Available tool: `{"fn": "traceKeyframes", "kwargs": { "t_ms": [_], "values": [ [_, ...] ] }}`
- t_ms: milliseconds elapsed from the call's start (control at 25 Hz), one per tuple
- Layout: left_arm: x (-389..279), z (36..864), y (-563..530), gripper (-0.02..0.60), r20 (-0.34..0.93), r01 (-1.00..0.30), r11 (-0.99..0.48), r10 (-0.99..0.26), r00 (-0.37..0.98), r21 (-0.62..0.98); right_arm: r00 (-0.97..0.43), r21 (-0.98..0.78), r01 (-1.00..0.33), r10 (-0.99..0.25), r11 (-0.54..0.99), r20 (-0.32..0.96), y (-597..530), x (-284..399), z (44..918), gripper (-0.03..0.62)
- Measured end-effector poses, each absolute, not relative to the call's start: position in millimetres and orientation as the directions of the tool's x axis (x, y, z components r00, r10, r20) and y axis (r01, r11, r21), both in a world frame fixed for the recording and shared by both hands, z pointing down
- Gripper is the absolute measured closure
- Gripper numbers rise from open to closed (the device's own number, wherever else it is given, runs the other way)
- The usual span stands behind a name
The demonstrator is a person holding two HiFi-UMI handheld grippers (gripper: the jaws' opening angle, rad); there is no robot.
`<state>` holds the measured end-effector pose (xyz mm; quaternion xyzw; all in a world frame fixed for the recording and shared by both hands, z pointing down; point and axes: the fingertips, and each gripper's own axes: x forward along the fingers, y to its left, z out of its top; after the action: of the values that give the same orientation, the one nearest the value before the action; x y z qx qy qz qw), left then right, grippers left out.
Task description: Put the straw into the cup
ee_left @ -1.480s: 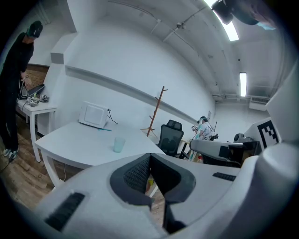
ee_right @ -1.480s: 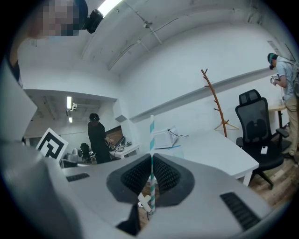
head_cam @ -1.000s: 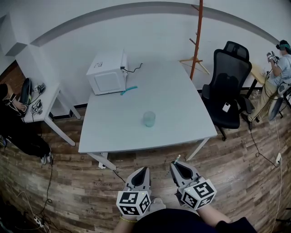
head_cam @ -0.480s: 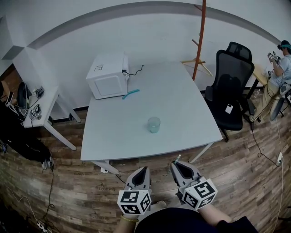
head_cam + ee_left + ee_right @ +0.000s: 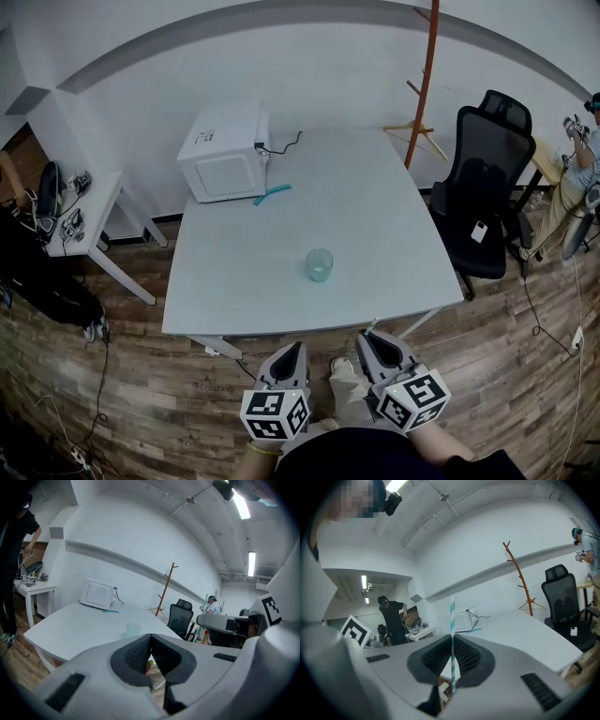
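A pale green translucent cup [image 5: 320,264] stands upright near the front of the white table [image 5: 375,225]; it also shows small in the left gripper view as the cup [image 5: 133,629]. A teal-and-white striped straw [image 5: 452,639] stands upright, pinched between the jaws of my right gripper [image 5: 452,663]; its tip pokes out at the straw end [image 5: 368,326]. My right gripper [image 5: 377,349] hovers off the table's front edge, over the floor. Beside it my left gripper [image 5: 291,357] is shut and holds nothing; the left gripper [image 5: 150,654] shows its jaws closed together.
A white microwave [image 5: 223,149] sits at the table's back left, with a teal object [image 5: 271,194] lying next to it. A black office chair [image 5: 487,183] and a wooden coat stand [image 5: 427,80] are to the right. A small side table [image 5: 80,211] is at the left. People stand at both sides.
The view has shifted closer to the table, so the cup sits lower and nearer in the head view. Both grippers keep their positions and states relative to the camera.
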<state>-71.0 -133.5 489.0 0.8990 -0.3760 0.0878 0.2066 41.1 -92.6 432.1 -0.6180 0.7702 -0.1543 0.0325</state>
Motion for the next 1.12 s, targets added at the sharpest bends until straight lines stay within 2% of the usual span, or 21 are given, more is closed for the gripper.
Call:
{"fn": "traceKeyframes", "kwargs": {
  "t_ms": [1120],
  "values": [
    [-6, 484, -279, 0.567, 0.334, -0.803, -0.515, -0.732, 0.594, 0.300, -0.400, -0.303, -0.890, -0.903, 0.342, 0.156, -263, 107, 433, 0.560]
  ]
}}
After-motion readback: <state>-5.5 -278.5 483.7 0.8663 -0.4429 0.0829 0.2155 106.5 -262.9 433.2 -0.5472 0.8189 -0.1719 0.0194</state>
